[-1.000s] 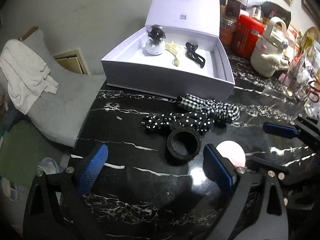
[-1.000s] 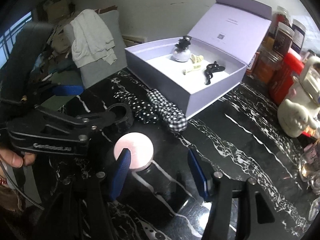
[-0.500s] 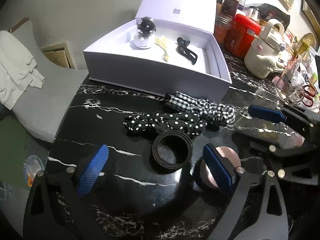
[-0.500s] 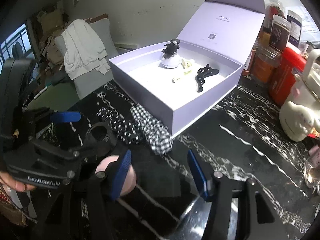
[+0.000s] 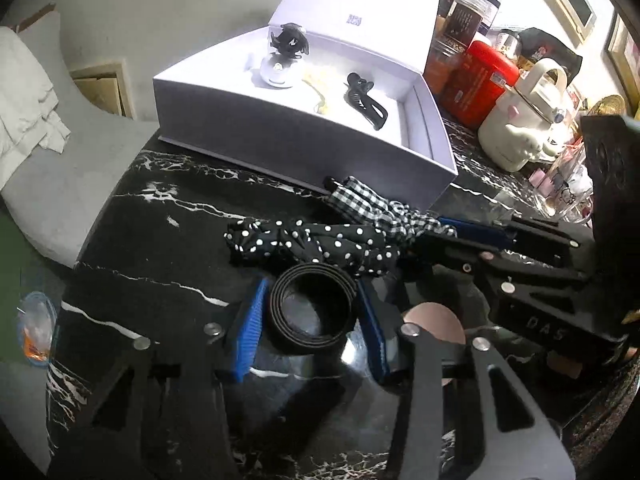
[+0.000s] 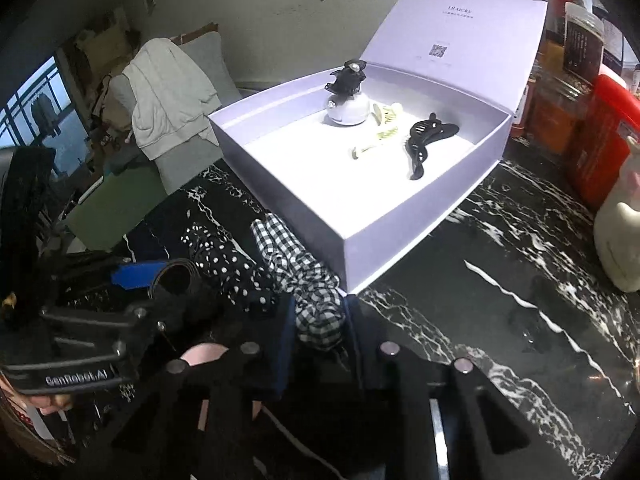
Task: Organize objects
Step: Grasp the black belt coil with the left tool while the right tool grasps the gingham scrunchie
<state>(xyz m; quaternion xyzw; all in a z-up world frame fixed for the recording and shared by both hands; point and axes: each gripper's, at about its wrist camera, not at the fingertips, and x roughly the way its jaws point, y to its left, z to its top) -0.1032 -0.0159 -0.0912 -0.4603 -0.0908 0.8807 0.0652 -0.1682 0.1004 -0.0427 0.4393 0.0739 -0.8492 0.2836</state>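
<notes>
Two scrunchies between box and coiled belt.

Both wrist cameras look steeply down from close above the dark surface, the left from the box's front, the right from its corner, and both show the box and scrunchies.

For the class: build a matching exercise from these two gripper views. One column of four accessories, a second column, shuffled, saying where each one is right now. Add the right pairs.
Things:
1. black hair claw
2. coiled black belt
3. gingham scrunchie
4. polka-dot scrunchie

Places:
A. between the left hand-held gripper's pads
B. lying free on the marble table
C. inside the lilac box
D. between the right hand-held gripper's pads

Pairs: 1-C, 2-A, 3-D, 4-B
</notes>
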